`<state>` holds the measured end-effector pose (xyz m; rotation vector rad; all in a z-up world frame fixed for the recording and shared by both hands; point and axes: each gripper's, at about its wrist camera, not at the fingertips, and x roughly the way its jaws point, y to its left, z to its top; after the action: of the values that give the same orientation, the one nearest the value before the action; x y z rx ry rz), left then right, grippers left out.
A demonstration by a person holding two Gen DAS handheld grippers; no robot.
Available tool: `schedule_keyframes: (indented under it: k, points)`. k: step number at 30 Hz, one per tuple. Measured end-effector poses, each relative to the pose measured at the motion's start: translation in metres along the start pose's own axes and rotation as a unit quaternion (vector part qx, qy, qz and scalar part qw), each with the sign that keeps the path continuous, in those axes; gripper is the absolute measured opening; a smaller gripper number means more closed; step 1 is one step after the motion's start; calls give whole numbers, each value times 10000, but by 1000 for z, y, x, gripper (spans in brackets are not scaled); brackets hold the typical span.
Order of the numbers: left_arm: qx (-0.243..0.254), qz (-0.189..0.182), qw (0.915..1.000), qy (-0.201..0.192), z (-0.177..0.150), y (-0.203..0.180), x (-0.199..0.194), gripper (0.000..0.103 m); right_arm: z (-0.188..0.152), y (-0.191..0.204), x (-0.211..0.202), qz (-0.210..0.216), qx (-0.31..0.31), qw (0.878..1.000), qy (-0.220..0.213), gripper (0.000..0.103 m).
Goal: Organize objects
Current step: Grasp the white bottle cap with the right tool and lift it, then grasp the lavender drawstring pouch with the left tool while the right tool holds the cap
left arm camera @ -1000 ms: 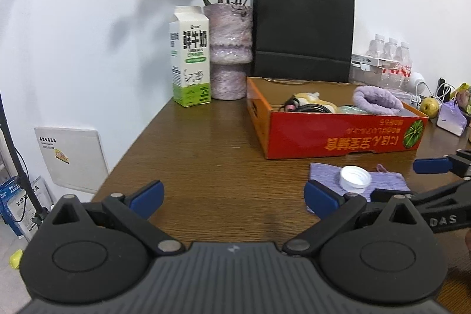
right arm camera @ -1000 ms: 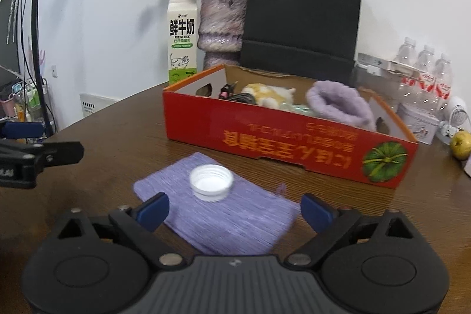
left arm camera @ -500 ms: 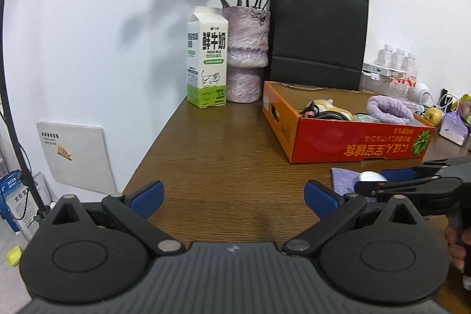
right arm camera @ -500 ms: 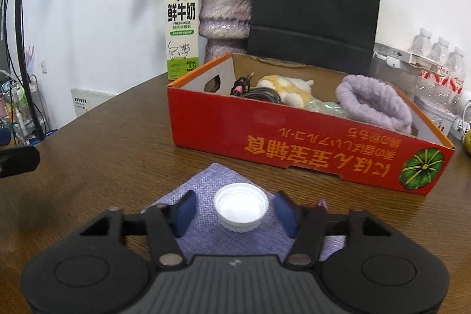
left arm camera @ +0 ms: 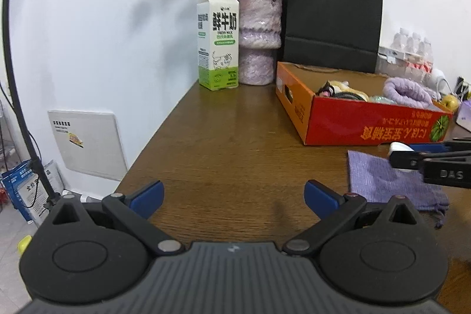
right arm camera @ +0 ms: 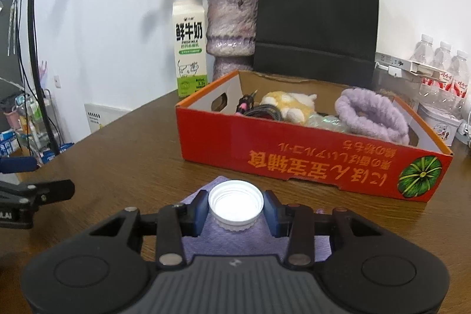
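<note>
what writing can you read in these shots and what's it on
"鲜牛奶" and "FRESH MILK": milk carton; its smaller print is too small to read.
"DAS": side of the right gripper, in the left wrist view.
Large yellow characters, upside down on the red box: not legible with confidence.
Red labels on the water bottles: too small.
Sticker on the white wall panel: blurred.
</note>
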<state>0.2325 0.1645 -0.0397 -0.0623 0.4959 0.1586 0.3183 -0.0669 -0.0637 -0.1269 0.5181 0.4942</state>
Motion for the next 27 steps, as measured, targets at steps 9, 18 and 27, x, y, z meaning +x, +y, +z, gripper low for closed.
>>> schedule_keyframes:
  k: [9, 18, 27]
  points:
    - [125, 12, 9996, 264, -1, -47, 4, 103, -8, -56, -26, 88, 75, 9998, -148, 39]
    - [538, -171, 9973, 459, 2, -123, 20, 103, -16, -117, -58, 24, 75, 9992, -386, 39]
    - [560, -420, 9947, 750, 11, -175, 47, 103, -24, -165, -77, -58, 131, 9988, -475, 39]
